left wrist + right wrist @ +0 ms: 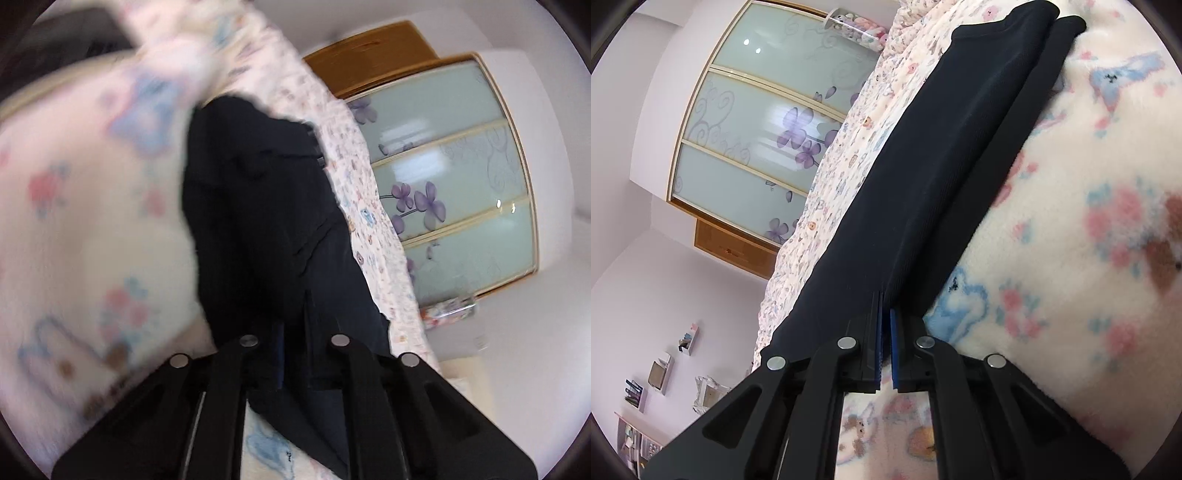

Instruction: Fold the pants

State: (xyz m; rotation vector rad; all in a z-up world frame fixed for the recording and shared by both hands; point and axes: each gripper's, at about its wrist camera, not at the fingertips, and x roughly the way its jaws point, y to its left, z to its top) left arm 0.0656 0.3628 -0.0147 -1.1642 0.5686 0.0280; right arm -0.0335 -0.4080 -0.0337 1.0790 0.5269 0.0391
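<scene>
between the left gripper [293, 332] jaws, blurred dark pants [258, 203] probably pinched.

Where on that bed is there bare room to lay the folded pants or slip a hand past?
Free: the fleece blanket beside the dark pants, on the side away from the wardrobe. A narrower strip of flowered sheet runs between pants and bed edge. Crowded: where the right gripper and left gripper pinch the pants.

Motion blur smears the fleece blanket [85, 221] in the left wrist view. There the dark pants [258, 221] hide the left tongs' [293, 325] tips. Small shelf items [657, 373] are too small to identify.
</scene>
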